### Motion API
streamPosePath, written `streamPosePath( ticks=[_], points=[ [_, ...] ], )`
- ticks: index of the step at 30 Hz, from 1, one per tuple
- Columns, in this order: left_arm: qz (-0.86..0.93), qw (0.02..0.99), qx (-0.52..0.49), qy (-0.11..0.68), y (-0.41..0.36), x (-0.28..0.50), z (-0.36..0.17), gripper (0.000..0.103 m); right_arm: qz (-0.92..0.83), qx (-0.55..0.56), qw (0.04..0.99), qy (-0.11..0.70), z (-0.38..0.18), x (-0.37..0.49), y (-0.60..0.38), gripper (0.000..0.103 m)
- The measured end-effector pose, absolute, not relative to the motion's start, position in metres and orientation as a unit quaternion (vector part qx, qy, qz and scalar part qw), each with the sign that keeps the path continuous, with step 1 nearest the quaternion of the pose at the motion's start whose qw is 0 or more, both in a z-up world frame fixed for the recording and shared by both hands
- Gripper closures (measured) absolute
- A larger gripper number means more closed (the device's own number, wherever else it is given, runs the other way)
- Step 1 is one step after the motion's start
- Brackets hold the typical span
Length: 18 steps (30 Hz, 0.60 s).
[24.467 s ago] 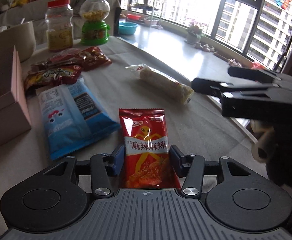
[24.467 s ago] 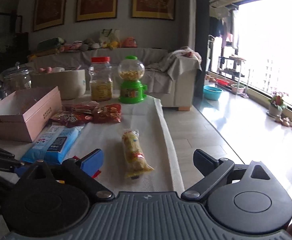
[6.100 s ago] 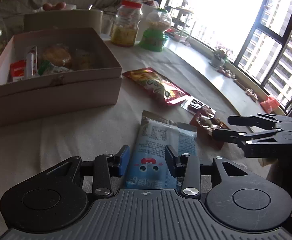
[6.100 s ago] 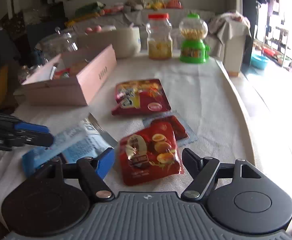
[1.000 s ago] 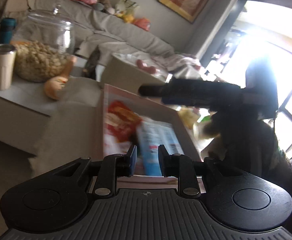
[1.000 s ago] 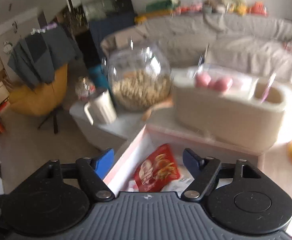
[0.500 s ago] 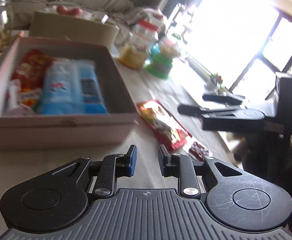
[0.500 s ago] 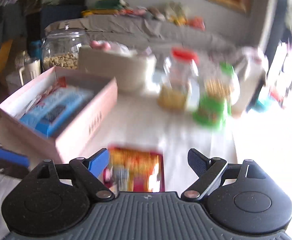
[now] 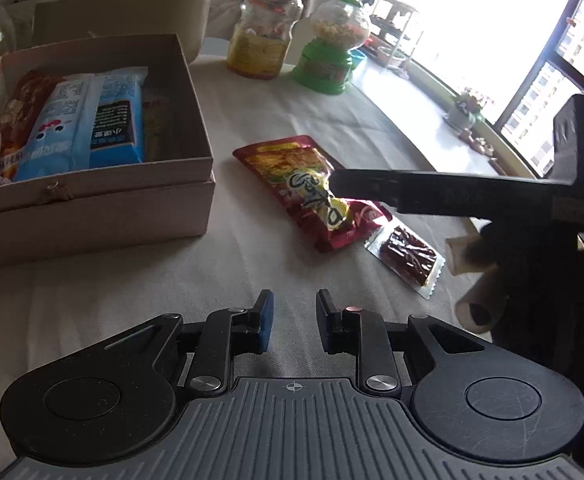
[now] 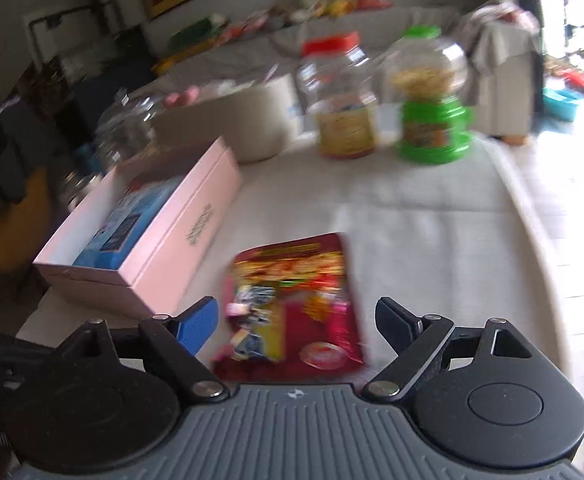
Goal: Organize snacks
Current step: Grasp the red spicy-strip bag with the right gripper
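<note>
A: Just ahead of the right gripper (image 10: 294, 318), between its two widely spread fingers, what lies on the tablecloth (image 10: 432, 220)?

B: A red snack bag (image 10: 292, 304), flat on the cloth, with yellow and pink print. The fingers are apart and touch nothing; the bag sits in the gap without being pressed. That view is smeared, so no lettering reads there.

A: And from the left gripper (image 9: 294, 318)?

B: Its fingers stand a little apart over bare cloth, holding nothing. Ahead and to its right is the same red snack bag (image 9: 312, 188), glossy and crumpled, with large curly white-and-yellow lettering I cannot make out. The right gripper (image 9: 338, 178) reaches across it from the right. Just beyond the bag's near end lies a small clear packet (image 9: 406, 254) with a dark red-brown filling and crimped edges.

A: The container?

B: Ahead and to the left of the left gripper, an open pink box (image 9: 91, 204). Inside lies a blue packet (image 9: 87, 120) with a cartoon face, a dark label panel and small Chinese print too fine to read, and a red packet (image 9: 13, 120) at its left. The box side bears a small stamp in the right wrist view, unreadable.

A: Farther off?

B: A red-lidded jar (image 9: 265, 26) with a yellow label, and beside it a green candy dispenser (image 9: 330, 50) with a clear globe.
</note>
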<state>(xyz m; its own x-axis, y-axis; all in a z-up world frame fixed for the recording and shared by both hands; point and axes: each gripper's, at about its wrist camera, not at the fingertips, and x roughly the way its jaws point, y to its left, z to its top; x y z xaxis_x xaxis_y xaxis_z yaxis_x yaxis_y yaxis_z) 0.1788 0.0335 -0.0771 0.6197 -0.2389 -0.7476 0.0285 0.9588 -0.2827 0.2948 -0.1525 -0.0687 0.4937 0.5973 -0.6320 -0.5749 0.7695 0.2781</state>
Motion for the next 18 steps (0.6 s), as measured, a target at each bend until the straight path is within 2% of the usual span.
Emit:
streamPosePath(
  ticks=[3, 6, 7, 11, 18],
  points=[
    [-0.072, 0.89, -0.114, 0.436, 0.029, 0.181, -0.079, 0.076, 0.336, -0.02, 0.853, 0.4, -0.078, 0.308, -0.119, 0.016],
    [-0.072, 0.889, -0.114, 0.438, 0.029, 0.179, -0.078, 0.076, 0.307, -0.077, 0.864, 0.392, -0.083, 0.31, -0.101, 0.016],
    [-0.072, 0.888, -0.115, 0.439, 0.029, 0.179, -0.078, 0.076, 0.3, -0.085, 0.866, 0.391, -0.082, 0.31, -0.101, 0.019],
    [-0.081, 0.887, -0.124, 0.438, 0.029, 0.181, -0.081, 0.076, 0.277, -0.058, 0.878, 0.386, -0.076, 0.319, -0.133, 0.031],
    [-0.122, 0.878, -0.153, 0.437, 0.024, 0.188, -0.091, 0.077, 0.213, -0.088, 0.901, 0.368, -0.08, 0.304, -0.196, 0.031]
  ],
)
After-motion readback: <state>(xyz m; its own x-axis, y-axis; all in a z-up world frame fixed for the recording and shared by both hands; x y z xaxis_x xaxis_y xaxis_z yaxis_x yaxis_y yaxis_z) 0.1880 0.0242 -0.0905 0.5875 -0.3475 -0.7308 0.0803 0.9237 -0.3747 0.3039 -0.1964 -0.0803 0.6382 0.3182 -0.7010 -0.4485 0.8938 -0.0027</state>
